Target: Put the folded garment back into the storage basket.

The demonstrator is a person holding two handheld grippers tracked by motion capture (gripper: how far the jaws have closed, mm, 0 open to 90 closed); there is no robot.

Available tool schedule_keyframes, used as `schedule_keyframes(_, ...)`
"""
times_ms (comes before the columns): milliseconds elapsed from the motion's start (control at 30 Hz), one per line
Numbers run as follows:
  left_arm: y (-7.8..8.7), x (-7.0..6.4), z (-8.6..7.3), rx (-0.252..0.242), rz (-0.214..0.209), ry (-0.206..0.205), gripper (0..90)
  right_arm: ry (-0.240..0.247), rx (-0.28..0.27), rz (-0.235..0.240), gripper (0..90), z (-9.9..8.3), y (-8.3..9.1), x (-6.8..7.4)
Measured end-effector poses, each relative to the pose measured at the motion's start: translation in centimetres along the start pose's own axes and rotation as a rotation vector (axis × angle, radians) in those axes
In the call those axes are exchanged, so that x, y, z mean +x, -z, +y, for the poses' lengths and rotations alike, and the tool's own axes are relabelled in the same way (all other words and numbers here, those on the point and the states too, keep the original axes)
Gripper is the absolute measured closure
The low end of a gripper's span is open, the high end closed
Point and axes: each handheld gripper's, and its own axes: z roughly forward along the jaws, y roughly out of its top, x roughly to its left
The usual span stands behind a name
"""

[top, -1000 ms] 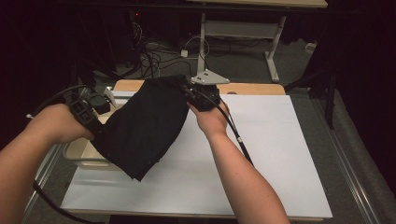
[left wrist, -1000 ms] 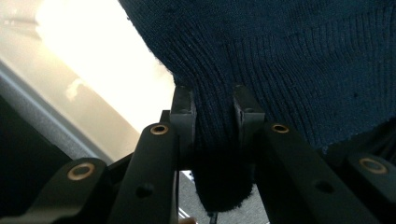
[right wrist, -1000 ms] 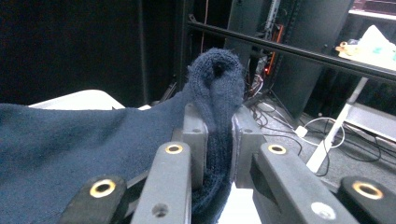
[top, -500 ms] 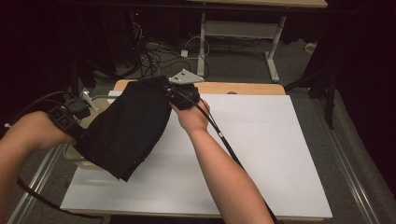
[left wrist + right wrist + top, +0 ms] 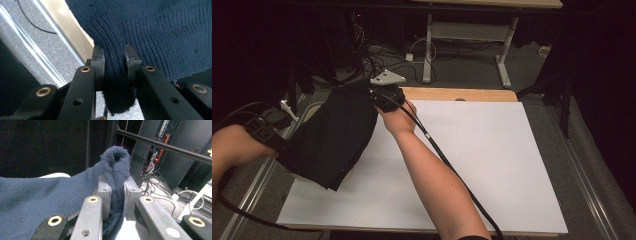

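Both grippers carry the navy knit garment [image 5: 334,137] further left, off the white sheet [image 5: 472,165], hanging past the table's left edge now.

Dark knit garment [image 5: 334,137] — between both grippers

Pretty clearly a lab being used as a recording setup: a white-covered table [image 5: 492,165], tangled cables [image 5: 377,55] being left on grey carpet, and equipment racks [image 5: 172,142] being lit behind.
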Motion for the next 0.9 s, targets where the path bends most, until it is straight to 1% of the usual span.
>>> schedule_keyframes(133, 0.3, 0.7, -1.0, -0.018, 0.012, 0.03, 72.0, 0.019, -0.009, 0.01, 80.6, 1.0, -1.5, 0.5)
schedule_keyframes(267, 0.2, 1.3, -2.1, -0.023, 0.008, 0.056, 72.0, 0.031, -0.004, 0.027, 80.6, 1.9, -3.1, 1.1)
schedule_keyframes(367, -0.4, 1.7, -2.8, -0.019, -0.001, 0.072, 72.0, 0.031, 0.015, 0.043, 80.5, 1.8, -4.7, 1.6)
schedule_keyframes(433, -0.9, 1.9, -3.2, -0.014, -0.01, 0.076, 72.0, 0.037, 0.044, 0.053, 80.5, 1.2, -6.0, 1.9)
schedule_keyframes(467, -1.2, 1.9, -3.4, -0.016, -0.016, 0.08, 71.9, 0.038, 0.058, 0.055, 80.5, 0.9, -6.4, 2.0)
schedule_keyframes(500, -1.4, 1.9, -3.5, -0.015, -0.021, 0.079, 71.9, 0.041, 0.065, 0.056, 80.4, 0.5, -6.9, 2.0)
schedule_keyframes(567, -1.9, 1.7, -3.6, -0.012, -0.028, 0.073, 71.9, 0.024, 0.088, 0.059, 80.4, -0.2, -7.6, 2.1)
schedule_keyframes(633, -2.2, 1.2, -3.7, -0.011, -0.038, 0.061, 71.9, 0.023, 0.111, 0.06, 80.1, -0.8, -8.3, 1.9)
schedule_keyframes(667, -2.3, 1.1, -3.7, -0.013, -0.04, 0.062, 71.9, 0.016, 0.125, 0.061, 80.0, -1.1, -8.5, 1.7)
schedule_keyframes(733, -2.3, 0.7, -3.7, -0.014, -0.046, 0.064, 71.9, 0.012, 0.13, 0.059, 79.9, -1.3, -8.7, 1.4)
schedule_keyframes(800, -2.3, 0.3, -3.7, -0.016, -0.05, 0.058, 71.9, 0.014, 0.132, 0.063, 79.7, -1.2, -8.5, 1.0)
schedule_keyframes(867, -2.4, 0.0, -3.7, -0.006, -0.051, 0.05, 71.8, 0.007, 0.142, 0.079, 79.1, -1.2, -8.2, 0.7)
schedule_keyframes(900, -2.5, -0.1, -3.7, -0.002, -0.051, 0.053, 71.7, 0.002, 0.152, 0.083, 78.7, -1.4, -8.2, 0.7)
